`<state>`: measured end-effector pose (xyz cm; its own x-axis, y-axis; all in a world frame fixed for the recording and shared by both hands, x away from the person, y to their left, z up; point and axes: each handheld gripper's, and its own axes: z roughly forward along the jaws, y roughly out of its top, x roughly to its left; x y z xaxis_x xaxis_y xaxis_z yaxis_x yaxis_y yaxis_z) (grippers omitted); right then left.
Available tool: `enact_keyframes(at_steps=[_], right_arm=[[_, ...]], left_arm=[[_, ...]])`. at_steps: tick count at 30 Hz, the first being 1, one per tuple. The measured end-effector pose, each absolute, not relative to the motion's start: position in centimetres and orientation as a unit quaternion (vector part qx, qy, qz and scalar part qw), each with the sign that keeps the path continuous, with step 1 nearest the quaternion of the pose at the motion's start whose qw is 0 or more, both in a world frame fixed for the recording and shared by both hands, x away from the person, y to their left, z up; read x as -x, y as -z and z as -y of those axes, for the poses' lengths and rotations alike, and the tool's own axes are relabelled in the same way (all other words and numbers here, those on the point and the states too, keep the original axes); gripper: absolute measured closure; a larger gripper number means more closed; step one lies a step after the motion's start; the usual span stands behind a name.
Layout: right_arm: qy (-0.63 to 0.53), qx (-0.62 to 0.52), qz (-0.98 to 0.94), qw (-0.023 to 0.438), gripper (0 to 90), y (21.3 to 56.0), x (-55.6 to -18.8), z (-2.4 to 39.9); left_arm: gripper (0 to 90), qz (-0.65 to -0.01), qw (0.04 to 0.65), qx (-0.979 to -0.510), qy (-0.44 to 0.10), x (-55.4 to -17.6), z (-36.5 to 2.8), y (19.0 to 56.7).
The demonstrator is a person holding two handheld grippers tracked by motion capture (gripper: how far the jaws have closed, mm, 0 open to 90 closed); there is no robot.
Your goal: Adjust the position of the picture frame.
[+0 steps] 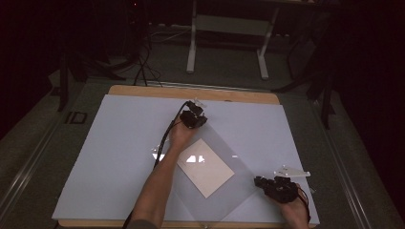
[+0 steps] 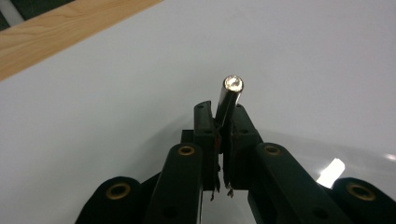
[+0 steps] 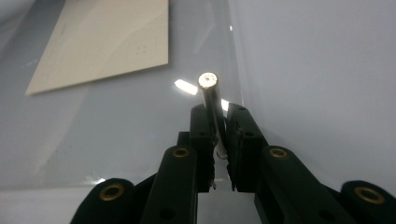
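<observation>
Seen from the high view: a white sheet-covered worktop (image 1: 119,152) with a wooden edge showing along its upper side, in a dim room. Lay near frame centre a clear plastic sheet (image 1: 224,191), turned like a diamond, with a cream paper (image 1: 206,168) resting on or under it, which of the two unclear.

Left claw (image 1: 195,114) held just above frame centre, at the diamond's upper corner, with the left hand (image 1: 181,134) behind it and the forearm running down to the bottom edge. In the left gripper view, left claw (image 2: 223,122) clamped together on a short metal rod (image 2: 229,100), the rod poking up and away between the black jaws, its shiny round end catching light. White surface beyond, a strip of wood in the upper left corner, and the curved edge of the clear sheet at the lower right with a bright glint.

Right claw (image 1: 261,181) held at lower right of the high view, at the diamond's right corner, with the right hand (image 1: 296,210) at the bottom edge and a grey three-cornered plate on top. In the right gripper view, right claw (image 3: 219,119) likewise clamped on a second metal rod (image 3: 211,95), standing between the jaws with its bright tip uppermost. Clear plastic sheet (image 3: 116,121) spread under and beyond the jaws, its edge running down the middle of the frame; cream paper (image 3: 107,42) in the upper left, well apart from the rod.

Whether either rod tip touched the sheet: impossible to tell.
</observation>
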<state>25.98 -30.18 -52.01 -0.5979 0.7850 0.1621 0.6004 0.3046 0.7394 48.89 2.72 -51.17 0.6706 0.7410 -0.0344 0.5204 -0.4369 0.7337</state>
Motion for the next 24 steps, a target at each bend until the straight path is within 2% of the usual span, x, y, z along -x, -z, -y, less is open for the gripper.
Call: enact_keyframes(at_steps=[7, 17, 18, 24], right_arm=[[-0.413, -0.438, -0.791, 0.112, 80.7, 51.0, -27.6, 30.0], [-0.417, -0.430, -0.793, 0.116, 80.4, 48.8, -33.9, 27.9], [-0.414, -0.429, -0.795, 0.109, 80.5, 48.6, -35.4, 27.5], [-0.404, -0.427, -0.804, 0.087, 80.6, 48.2, -39.2, 26.6]], left_arm=[[85.0, -0.361, 0.366, -0.849, -0.121, -47.7, -7.6, 50.2], [84.8, -0.393, 0.358, -0.837, -0.128, -44.9, -14.2, 49.5], [84.8, -0.400, 0.356, -0.835, -0.127, -44.1, -15.3, 49.5], [84.6, -0.398, 0.356, -0.837, -0.124, -41.8, -17.3, 49.0]])
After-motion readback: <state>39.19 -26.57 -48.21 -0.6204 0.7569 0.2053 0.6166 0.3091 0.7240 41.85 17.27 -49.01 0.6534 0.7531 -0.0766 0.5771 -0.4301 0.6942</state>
